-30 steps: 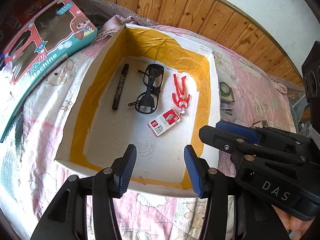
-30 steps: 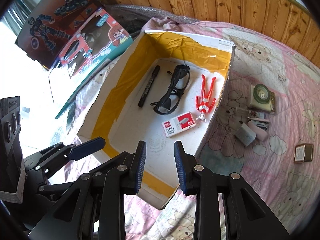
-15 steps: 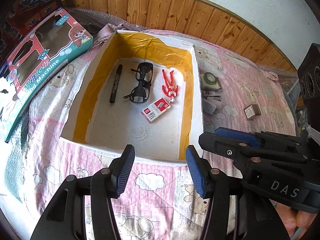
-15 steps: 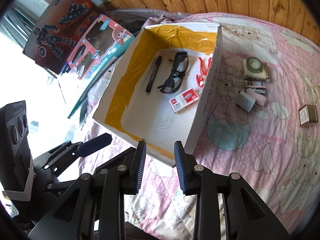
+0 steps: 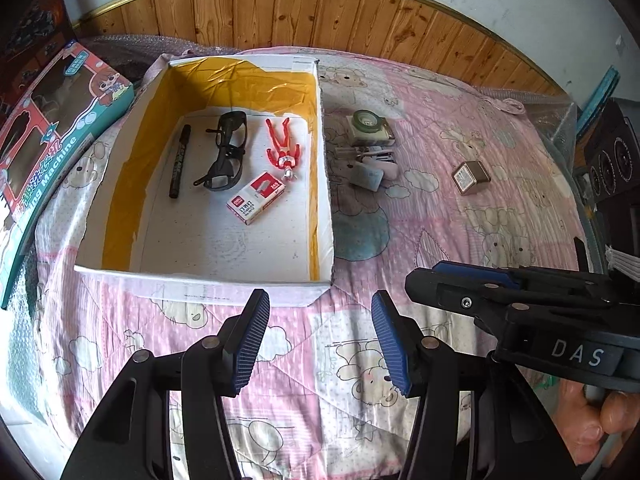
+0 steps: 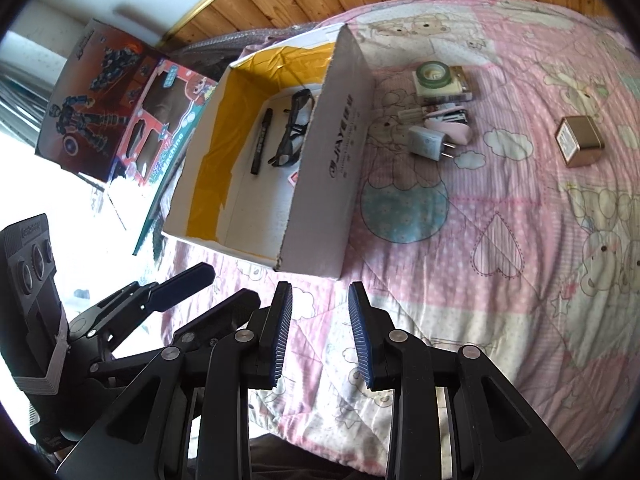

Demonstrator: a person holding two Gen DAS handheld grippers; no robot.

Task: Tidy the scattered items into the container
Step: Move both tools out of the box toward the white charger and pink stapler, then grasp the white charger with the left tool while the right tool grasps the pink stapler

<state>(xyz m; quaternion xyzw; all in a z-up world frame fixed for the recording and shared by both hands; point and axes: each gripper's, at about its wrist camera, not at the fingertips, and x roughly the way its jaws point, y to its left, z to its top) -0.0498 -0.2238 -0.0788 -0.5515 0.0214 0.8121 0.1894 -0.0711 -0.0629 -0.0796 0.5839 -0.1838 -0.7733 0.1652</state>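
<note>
A white cardboard box (image 5: 208, 278) (image 6: 340, 168) with yellow tape inside lies on the pink quilt. It holds a black marker (image 5: 179, 162) (image 6: 261, 142), dark glasses (image 5: 226, 150) (image 6: 294, 128), a red figure (image 5: 282, 148) and a staple box (image 5: 256, 198). To its right lie a green tape roll (image 5: 366, 120) (image 6: 432, 72), a white plug (image 6: 430, 144), a pink stapler (image 6: 452, 124) and a gold tin (image 5: 471, 176) (image 6: 579, 141). My left gripper (image 5: 318, 338) and right gripper (image 6: 320, 336) hang open and empty over the quilt, short of the box.
Two toy cartons (image 5: 48, 136) (image 6: 104, 108) lean at the left of the box. A wooden panel wall (image 5: 320, 16) runs behind the bed. The right gripper's body (image 5: 540, 312) crosses the left view at lower right, with a hand (image 5: 592, 416) on it.
Both grippers have drawn back from over the box toward the near side of the bed. The right one swung rightward, so the items on the quilt show more fully. Jaws stayed open.
</note>
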